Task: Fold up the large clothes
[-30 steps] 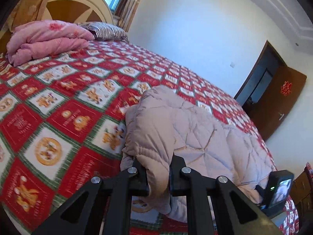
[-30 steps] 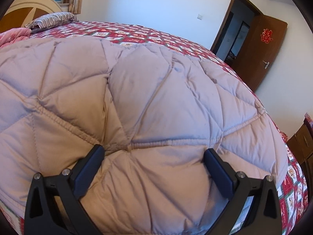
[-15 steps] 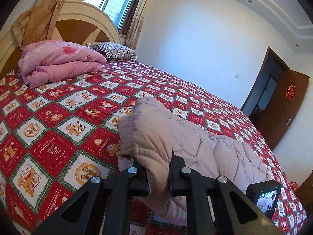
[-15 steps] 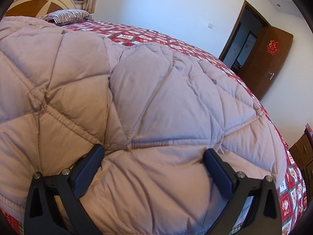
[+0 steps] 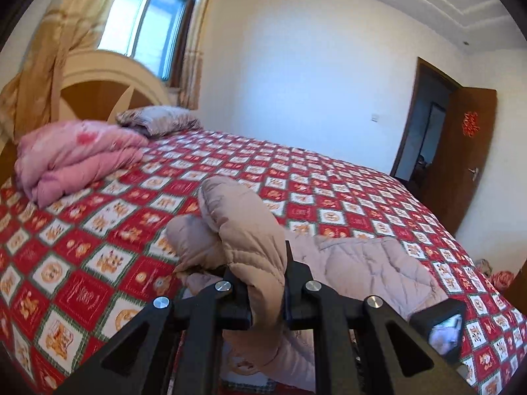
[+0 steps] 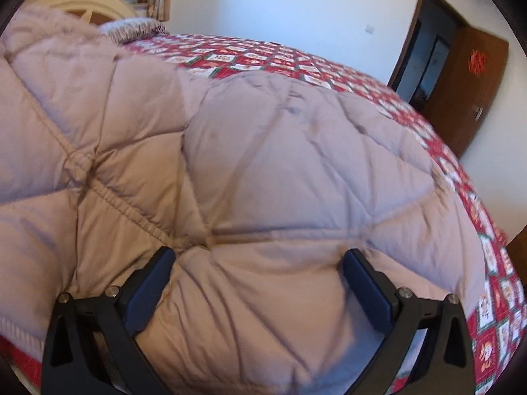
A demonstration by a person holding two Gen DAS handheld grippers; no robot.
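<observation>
I see the bed [image 5: 362, 197] filling most of both views, covered by a red-and-white checked bedspread [image 5: 98, 247] with small cartoon motifs. On it lies the task item, a pale pink quilted coat [image 6: 263, 171], spread across the near part of the bed, towards the door side. One portion of the coat is raised off the bedspread into a standing fold in the left wrist view (the rest stays flat on the bed). At the head of the bed I note a folded pink duvet [image 5: 75, 161] and, beside it, a striped pillow [image 5: 158, 123], both well apart from the coat. A brown door [image 5: 467, 164] stands open in the far wall.

My left gripper [image 5: 266, 291] is pinching that raised fold of coat, jaws nearly together with the fabric bunched between them. My right gripper [image 6: 258, 283] sits with its jaws spread wide, pressed down into the padded surface of the coat; the pads dent the quilting on each side and do not clamp it.
</observation>
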